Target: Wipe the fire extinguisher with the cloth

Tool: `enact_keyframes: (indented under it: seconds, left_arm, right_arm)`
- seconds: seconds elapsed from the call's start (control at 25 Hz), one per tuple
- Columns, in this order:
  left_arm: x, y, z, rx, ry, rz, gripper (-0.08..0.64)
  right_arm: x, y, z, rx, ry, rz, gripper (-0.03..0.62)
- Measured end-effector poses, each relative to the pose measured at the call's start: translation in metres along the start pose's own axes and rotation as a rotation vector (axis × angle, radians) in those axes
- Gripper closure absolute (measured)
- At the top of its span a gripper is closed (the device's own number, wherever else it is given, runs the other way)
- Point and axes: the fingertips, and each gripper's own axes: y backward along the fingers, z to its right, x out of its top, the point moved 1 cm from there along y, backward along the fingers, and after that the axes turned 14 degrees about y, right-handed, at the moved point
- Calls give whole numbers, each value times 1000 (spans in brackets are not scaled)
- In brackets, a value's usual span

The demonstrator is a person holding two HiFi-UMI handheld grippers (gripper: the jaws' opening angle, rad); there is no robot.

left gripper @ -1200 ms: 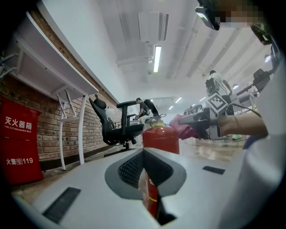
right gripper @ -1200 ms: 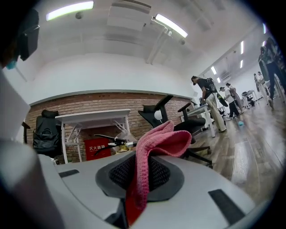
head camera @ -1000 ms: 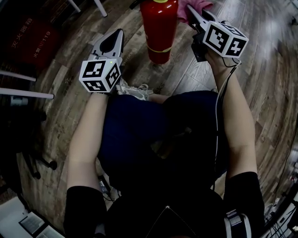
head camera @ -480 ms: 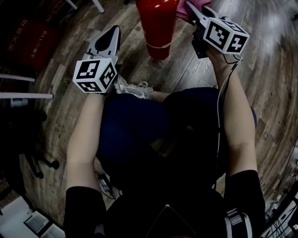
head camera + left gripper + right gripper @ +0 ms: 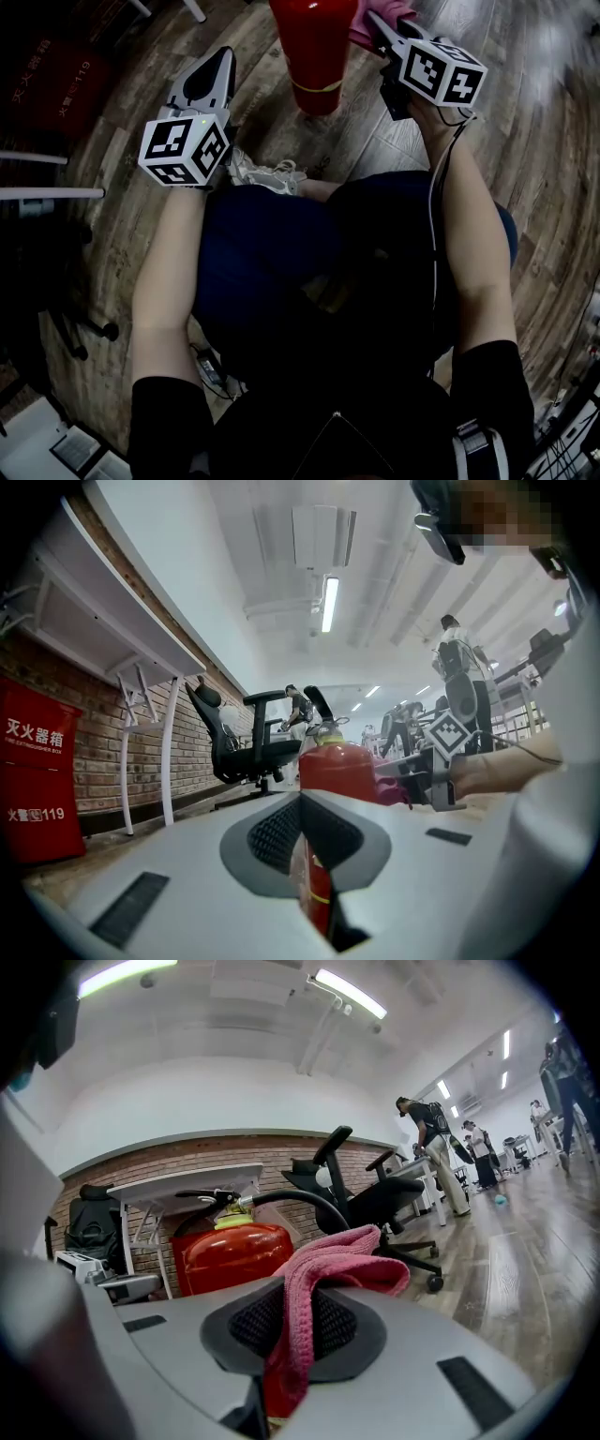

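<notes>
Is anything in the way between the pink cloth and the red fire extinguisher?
No, nothing visible is. The right gripper pinches the pink cloth, and the fire extinguisher stands right next to it, with no other thing between them.

Wearer and handheld rig.
Black sleeves (image 5: 169,422), dark navy trousers (image 5: 272,272); pale grey left gripper (image 5: 223,58) and right gripper (image 5: 375,19), each with black-and-white marker cube (image 5: 185,148); thin black cable (image 5: 433,216) off the right one.
</notes>
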Motion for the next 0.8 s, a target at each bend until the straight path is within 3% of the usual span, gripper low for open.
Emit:
enact_keyframes:
  seconds: [0.8]
  left_arm:
    - [2,4,-3,2,6,8,546]
  right_arm:
    - [-61,-12,-2,0,-25,-112,530]
